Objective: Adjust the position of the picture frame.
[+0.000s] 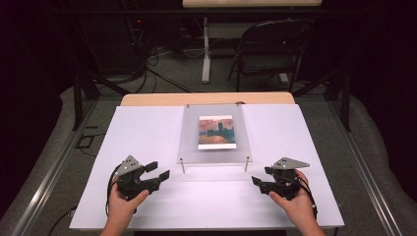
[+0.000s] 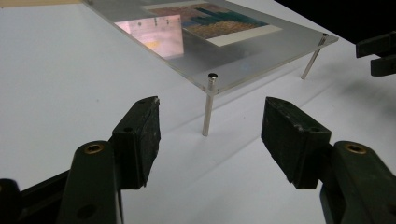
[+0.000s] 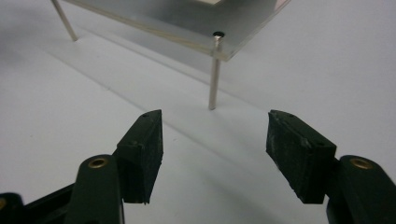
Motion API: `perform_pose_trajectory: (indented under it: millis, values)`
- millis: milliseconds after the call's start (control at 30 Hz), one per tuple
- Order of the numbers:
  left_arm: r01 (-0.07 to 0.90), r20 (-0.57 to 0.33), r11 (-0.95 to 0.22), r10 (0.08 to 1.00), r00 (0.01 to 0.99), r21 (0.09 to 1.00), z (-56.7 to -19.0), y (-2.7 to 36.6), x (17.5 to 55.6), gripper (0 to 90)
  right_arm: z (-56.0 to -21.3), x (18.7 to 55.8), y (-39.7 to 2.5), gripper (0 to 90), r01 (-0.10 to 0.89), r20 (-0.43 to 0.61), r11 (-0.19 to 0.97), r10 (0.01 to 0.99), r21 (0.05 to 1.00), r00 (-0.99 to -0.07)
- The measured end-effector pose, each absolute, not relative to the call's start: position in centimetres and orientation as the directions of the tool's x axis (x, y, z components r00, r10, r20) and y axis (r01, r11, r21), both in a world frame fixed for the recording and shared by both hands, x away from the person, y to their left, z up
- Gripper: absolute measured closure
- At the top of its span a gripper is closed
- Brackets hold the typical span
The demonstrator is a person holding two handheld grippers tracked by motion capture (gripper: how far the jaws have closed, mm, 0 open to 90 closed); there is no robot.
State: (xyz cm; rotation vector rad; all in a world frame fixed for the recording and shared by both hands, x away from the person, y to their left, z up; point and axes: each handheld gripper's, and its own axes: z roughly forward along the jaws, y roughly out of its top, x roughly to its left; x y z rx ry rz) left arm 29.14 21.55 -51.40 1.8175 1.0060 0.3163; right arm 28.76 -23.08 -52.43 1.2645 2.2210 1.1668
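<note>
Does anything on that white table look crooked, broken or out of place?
Nothing stands out. The clear acrylic panel stands level on thin metal legs, with the small colourful picture square on it. Both the left gripper and right gripper sit open, apart from it.

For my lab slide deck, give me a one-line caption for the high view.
Two open handheld grippers, left and right, flank a clear acrylic panel on metal legs displaying a small painting print.
</note>
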Motion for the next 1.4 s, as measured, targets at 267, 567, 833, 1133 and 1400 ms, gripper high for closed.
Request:
perform_pose_trajectory:
  millis: [267, 567, 833, 1133, 1400]
  values:
    - [0.507, -0.241, -0.131, 0.762, 0.601, 0.852, -50.3, 21.9, 30.3, 39.6, -50.9, 29.5, -23.9, 38.1, 0.559, 0.103, 0.268, 0.833, 0.784, -0.544]
    - [0.502, -0.212, -0.152, 0.777, 0.593, 0.851, -48.0, 21.6, 33.8, 39.2, -48.2, 33.9, -25.0, 39.5, 0.571, 0.119, 0.254, 0.837, 0.781, -0.535]
    - [0.543, -0.250, -0.120, 0.792, 0.557, 0.831, -47.6, 20.8, 37.8, 37.6, -47.9, 37.6, -24.6, 42.3, 0.589, 0.119, 0.252, 0.847, 0.768, -0.518]
    - [0.558, -0.233, -0.152, 0.797, 0.557, 0.815, -47.6, 18.9, 40.9, 37.8, -48.5, 41.4, -23.3, 40.1, 0.631, 0.151, 0.240, 0.852, 0.738, -0.501]
    - [0.597, -0.266, -0.122, 0.812, 0.520, 0.793, -48.3, 18.3, 43.5, 38.1, -48.2, 44.1, -22.6, 39.1, 0.633, 0.155, 0.221, 0.862, 0.742, -0.482]
